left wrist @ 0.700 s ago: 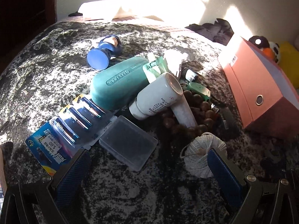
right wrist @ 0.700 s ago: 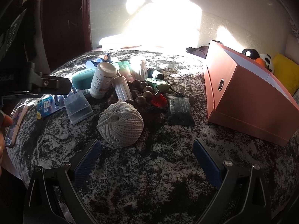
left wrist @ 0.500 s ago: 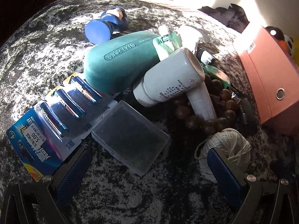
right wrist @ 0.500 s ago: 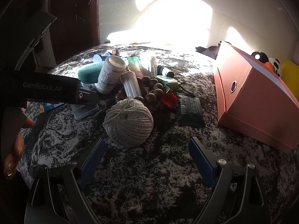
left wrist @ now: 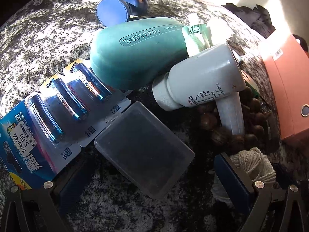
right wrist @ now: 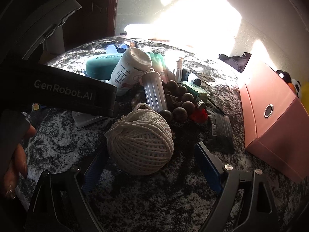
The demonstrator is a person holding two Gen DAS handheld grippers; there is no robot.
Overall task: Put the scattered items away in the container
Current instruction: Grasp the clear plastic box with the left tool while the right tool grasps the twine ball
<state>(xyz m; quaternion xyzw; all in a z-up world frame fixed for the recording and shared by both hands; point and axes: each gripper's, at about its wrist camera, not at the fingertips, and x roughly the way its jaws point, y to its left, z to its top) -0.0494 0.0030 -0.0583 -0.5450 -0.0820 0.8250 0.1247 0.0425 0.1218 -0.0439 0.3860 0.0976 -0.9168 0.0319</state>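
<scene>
Left gripper [left wrist: 152, 176]: jaws spread wide and holding nothing; the clear plastic case [left wrist: 143, 151] lies between the two blue pads, and I cannot tell whether either pad touches it.
Right gripper [right wrist: 148, 160]: jaws spread wide and empty; the ball of twine [right wrist: 140, 141] sits between the pads, with the left pad close against its side, contact unclear.
Landmark: the ball of twine, at the near edge of the pile.
Clear plastic case: one, flat on the cover just left of the twine.
Battery pack [left wrist: 44, 123]: one blue card left of the case, with three batteries showing under the blister.
Teal case [left wrist: 135, 54]: one, beyond the clear case, lying on its side.
White bottle [right wrist: 129, 71]: one, tilted, leaning on the teal case behind the twine.
Ribbed white tube [right wrist: 155, 92]: one, just behind the twine, sloping under the bottle.
Brown beads [right wrist: 179, 104]: a cluster right behind the twine; too overlapped to count.
Red piece [right wrist: 199, 115]: one, right of the beads.
Dark packet [right wrist: 221, 131]: one, flat, right of the twine.
Blue toy [left wrist: 123, 5]: one, at the far side of the pile.
Container [right wrist: 274, 116]: one salmon-pink box with a round metal grommet, well right of the twine, holding none of the pile.
Surface: a dark mottled bed cover [right wrist: 150, 199].
Room: strong sunlight on a pale wall [right wrist: 256, 19]; soft toys behind the box.
</scene>
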